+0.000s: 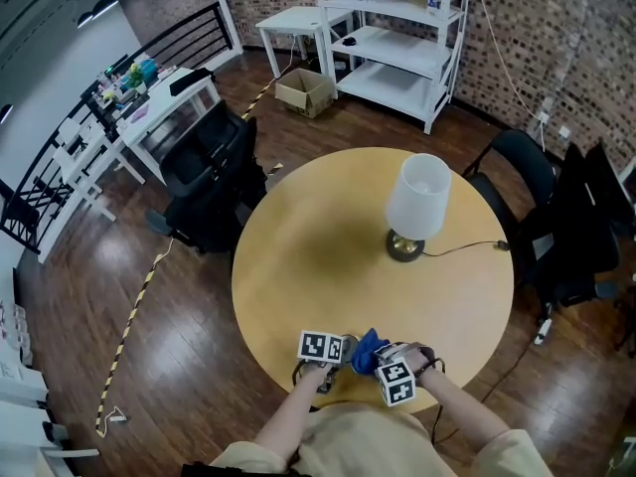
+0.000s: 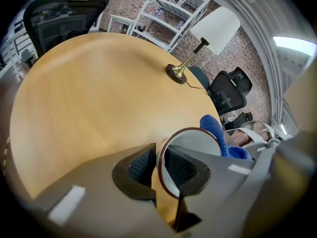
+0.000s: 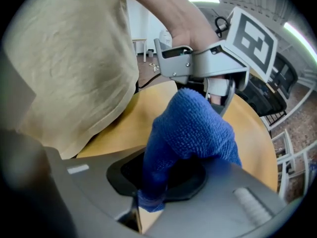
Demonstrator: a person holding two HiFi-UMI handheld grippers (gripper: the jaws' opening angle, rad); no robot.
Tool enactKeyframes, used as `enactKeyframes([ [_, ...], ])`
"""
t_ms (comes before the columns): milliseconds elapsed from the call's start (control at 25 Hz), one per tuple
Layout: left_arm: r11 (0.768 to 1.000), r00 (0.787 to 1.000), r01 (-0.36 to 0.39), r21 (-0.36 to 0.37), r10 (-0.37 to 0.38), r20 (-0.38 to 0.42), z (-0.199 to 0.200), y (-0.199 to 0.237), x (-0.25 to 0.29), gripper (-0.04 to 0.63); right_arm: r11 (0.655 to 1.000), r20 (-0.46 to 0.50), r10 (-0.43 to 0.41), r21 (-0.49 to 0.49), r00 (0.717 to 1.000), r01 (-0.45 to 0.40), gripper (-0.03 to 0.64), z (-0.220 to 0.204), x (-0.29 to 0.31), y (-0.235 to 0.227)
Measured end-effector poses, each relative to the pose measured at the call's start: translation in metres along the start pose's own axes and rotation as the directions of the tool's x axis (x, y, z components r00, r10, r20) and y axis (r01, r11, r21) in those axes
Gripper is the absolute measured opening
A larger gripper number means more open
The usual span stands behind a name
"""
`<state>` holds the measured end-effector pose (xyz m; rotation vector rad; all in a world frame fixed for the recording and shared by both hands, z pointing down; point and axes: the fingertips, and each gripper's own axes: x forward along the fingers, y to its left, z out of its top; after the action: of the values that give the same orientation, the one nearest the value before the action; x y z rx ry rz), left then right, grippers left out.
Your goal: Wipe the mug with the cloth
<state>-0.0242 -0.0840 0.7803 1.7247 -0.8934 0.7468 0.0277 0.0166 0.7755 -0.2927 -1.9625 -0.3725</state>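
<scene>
Two grippers meet at the bottom centre of the head view, over the near edge of the one round wooden table (image 1: 328,246). The left gripper (image 2: 157,165) is clamped on the one mug (image 2: 190,145), which sits in the lower middle of the left gripper view. One pad is outside the wall and the other inside, with the brown rim pinched between them. The mug is tipped, so its white inside faces the camera.

The right gripper (image 3: 163,175) is clenched on the one blue cloth (image 3: 190,130). A bunched wad of it stands up out of the jaws in the centre of the right gripper view. In the left gripper view the cloth lies against the upper right of the mug's rim.

One lamp (image 1: 417,199) with a white shade and a brass foot stands on the table, well apart from the grippers, right of centre. One white shelf unit (image 1: 397,38) and one cardboard box (image 1: 305,91) sit at the top of the head view.
</scene>
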Motion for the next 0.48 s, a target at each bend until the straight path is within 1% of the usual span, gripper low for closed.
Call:
enactKeyframes([
  [40,1.000,1.000,-0.013,0.019,0.013,-0.002,0.000,-0.001,0.000,0.039,0.999,0.012,-0.010,0.037,1.000,0.009,0.072,-0.003,-0.003,-0.002],
  [80,0.999,1.000,-0.030,0.039,0.030,-0.004,0.000,-0.001,-0.001,0.034,0.995,0.033,-0.026,0.097,0.999,0.023,0.071,-0.006,-0.007,-0.004],
  [120,0.997,0.999,-0.045,0.057,0.046,-0.005,0.001,-0.003,-0.001,0.031,0.983,0.061,-0.053,0.180,0.997,0.041,0.072,-0.011,-0.013,-0.009],
  [160,0.996,0.998,-0.056,0.071,0.056,-0.006,0.002,-0.005,0.000,0.031,0.958,0.092,-0.090,0.281,0.992,0.061,0.072,-0.018,-0.021,-0.014],
  [200,0.994,0.998,-0.060,0.087,0.061,-0.009,0.004,-0.008,0.001,0.033,0.917,0.120,-0.135,0.390,0.984,0.079,0.072,-0.026,-0.030,-0.018],
  [280,0.990,0.998,-0.061,0.129,0.064,-0.018,0.006,-0.016,0.004,0.044,0.809,0.149,-0.227,0.579,0.963,0.101,0.072,-0.046,-0.045,-0.023],
  [320,0.987,0.998,-0.060,0.150,0.064,-0.021,0.007,-0.020,0.005,0.052,0.754,0.155,-0.267,0.648,0.951,0.106,0.072,-0.055,-0.051,-0.023],
  [360,0.983,0.998,-0.060,0.171,0.064,-0.020,0.008,-0.024,0.007,0.062,0.703,0.161,-0.302,0.703,0.940,0.106,0.072,-0.063,-0.055,-0.021],
  [400,0.978,0.998,-0.062,0.197,0.067,-0.018,0.009,-0.028,0.009,0.074,0.659,0.166,-0.330,0.745,0.929,0.101,0.072,-0.069,-0.058,-0.018],
  [440,0.971,0.997,-0.067,0.231,0.072,-0.015,0.010,-0.031,0.011,0.073,0.625,0.169,-0.352,0.775,0.921,0.097,0.072,-0.074,-0.060,-0.014],
  [480,0.961,0.997,-0.070,0.267,0.077,-0.014,0.012,-0.034,0.013,0.071,0.600,0.168,-0.367,0.794,0.915,0.095,0.072,-0.078,-0.062,-0.010],
])
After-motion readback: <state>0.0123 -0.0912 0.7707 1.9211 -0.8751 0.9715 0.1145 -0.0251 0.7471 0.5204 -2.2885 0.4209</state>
